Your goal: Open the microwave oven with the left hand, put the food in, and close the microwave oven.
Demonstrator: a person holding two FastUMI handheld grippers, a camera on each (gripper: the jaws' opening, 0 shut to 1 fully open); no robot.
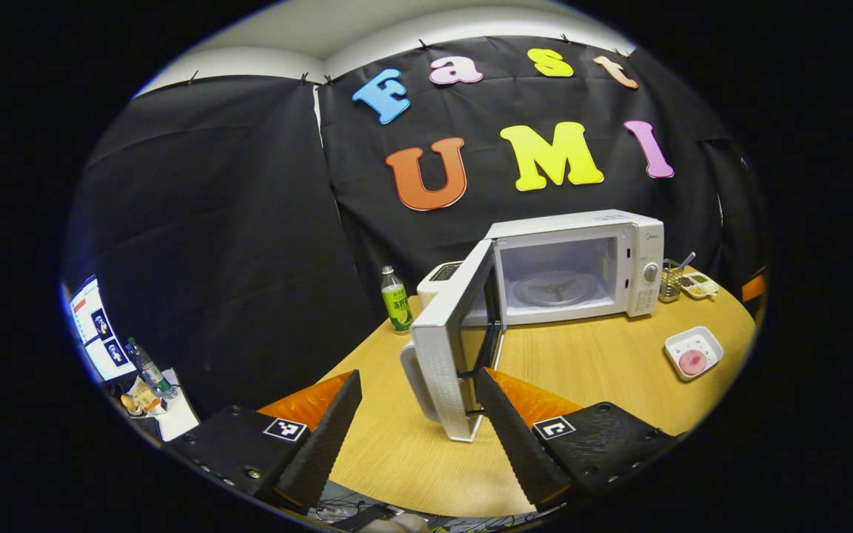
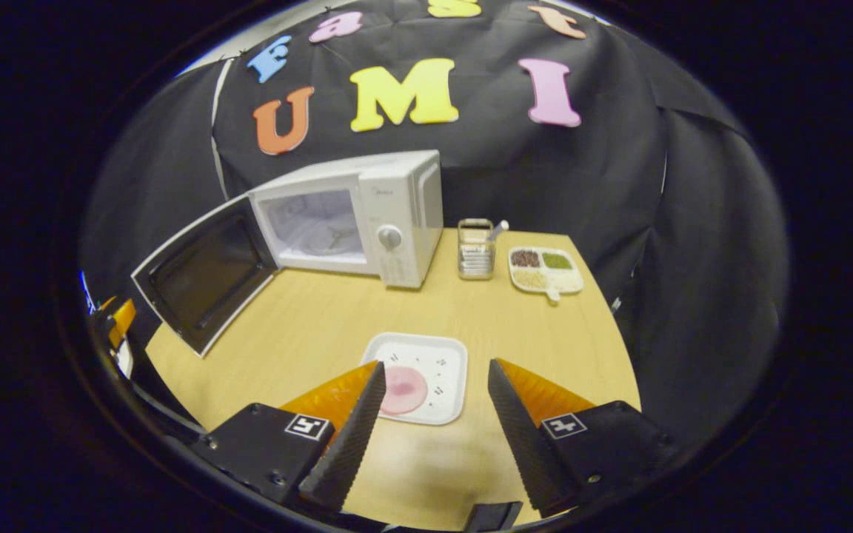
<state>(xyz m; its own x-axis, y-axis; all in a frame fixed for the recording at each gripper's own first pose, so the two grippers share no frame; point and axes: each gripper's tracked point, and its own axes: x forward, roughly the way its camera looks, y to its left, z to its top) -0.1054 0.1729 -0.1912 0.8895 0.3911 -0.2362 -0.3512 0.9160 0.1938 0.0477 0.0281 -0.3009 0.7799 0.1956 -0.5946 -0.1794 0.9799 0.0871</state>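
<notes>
1. Your left claw [image 1: 415, 437] is spread wide and holds nothing; the door's [image 1: 450, 344] free edge sits between its fingers, untouched.
2. The microwave [image 1: 574, 266] stands open on the table [image 1: 589, 385], its cavity bare.
3. The food [image 2: 404, 389] lies on a white tray [image 2: 445, 363] between your right claw's [image 2: 434, 414] fingers, which are wide apart and empty.

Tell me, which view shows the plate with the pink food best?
The right gripper view: the plate lies near, just ahead of the open right gripper. In the left gripper view the plate is small and far off.
</notes>
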